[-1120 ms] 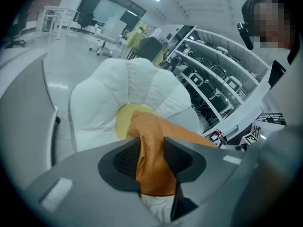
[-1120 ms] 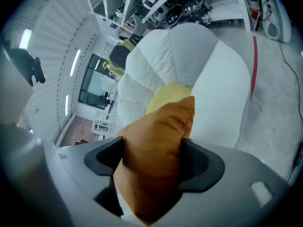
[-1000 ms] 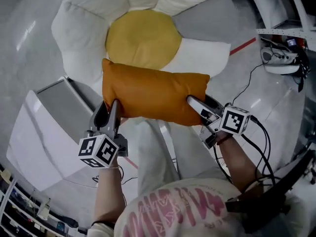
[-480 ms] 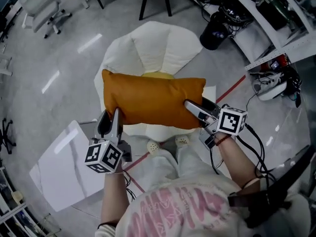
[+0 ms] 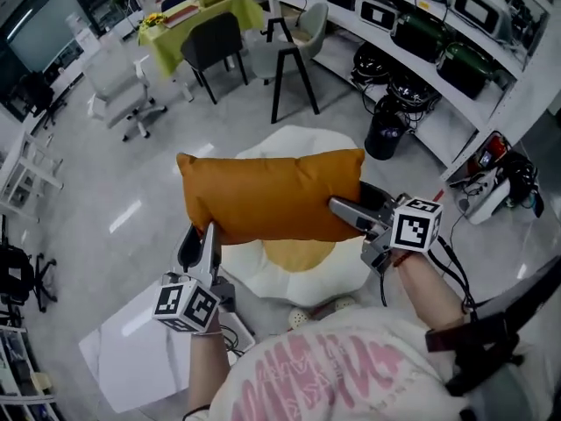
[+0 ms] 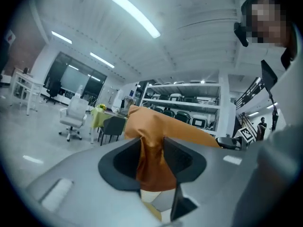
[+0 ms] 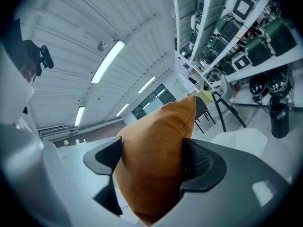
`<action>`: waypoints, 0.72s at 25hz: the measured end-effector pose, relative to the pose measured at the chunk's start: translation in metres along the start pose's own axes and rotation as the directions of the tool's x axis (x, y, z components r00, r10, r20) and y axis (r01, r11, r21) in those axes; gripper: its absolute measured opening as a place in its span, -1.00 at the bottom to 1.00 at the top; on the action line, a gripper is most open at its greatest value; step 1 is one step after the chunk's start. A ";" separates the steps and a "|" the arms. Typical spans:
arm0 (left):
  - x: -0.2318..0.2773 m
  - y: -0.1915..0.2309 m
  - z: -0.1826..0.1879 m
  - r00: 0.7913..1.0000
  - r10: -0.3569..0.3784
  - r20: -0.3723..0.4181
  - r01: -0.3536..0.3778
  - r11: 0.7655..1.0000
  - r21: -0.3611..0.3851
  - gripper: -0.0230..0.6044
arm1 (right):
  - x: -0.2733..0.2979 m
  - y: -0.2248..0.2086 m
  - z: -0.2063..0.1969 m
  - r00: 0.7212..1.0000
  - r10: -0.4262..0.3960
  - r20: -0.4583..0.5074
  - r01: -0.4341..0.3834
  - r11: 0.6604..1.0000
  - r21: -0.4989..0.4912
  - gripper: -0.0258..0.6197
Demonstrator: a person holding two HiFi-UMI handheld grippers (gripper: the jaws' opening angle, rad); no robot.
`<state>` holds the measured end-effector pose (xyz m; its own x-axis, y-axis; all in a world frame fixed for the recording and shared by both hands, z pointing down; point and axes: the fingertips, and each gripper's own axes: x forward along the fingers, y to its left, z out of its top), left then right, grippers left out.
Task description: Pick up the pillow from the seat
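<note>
Head view, with both gripper views. The orange pillow (image 5: 270, 196) hangs in the air, long side level, held at its two lower corners. The left gripper (image 5: 198, 238) is clamped on the lower left corner, where the fabric is bunched thin between its jaws. The right gripper (image 5: 349, 207) grips the thicker right end; its jaws have just been opening slightly, yet the pillow fills the gap and both pads press on it.

Compared with one second ago, the pillow has risen clear of the flower-shaped seat (image 5: 296, 140). It then lay just above the seat, across the near edge of the yellow centre (image 5: 298, 257). The seat now lies well below it and looks far smaller, with white petals showing above and below the pillow.

The head view has also lifted. It now takes in a black chair (image 5: 210, 46), a table with a yellow-green cloth (image 5: 197, 14) and equipment shelves (image 5: 438, 24). The white slab (image 5: 131, 358) on the floor remains at lower left.
</note>
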<state>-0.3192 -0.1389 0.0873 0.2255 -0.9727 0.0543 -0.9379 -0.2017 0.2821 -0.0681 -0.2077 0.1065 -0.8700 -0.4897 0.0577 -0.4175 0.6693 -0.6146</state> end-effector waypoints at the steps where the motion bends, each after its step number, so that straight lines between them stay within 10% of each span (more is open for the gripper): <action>1: -0.007 -0.006 0.013 1.000 -0.010 0.019 0.010 1.000 0.018 -0.44 | -0.002 0.013 0.008 1.000 0.019 0.012 -0.018 0.999 -0.032 0.33; 18: -0.065 -0.045 0.117 0.965 -0.161 0.205 0.106 0.961 0.256 -0.41 | -0.024 0.124 0.084 0.973 0.186 0.137 -0.131 0.932 -0.337 0.34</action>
<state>-0.3227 -0.0798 -0.0410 0.3148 -0.9300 -0.1900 -0.9447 -0.3263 0.0318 -0.0767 -0.1596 -0.0371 -0.8883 -0.4284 -0.1657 -0.3638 0.8764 -0.3155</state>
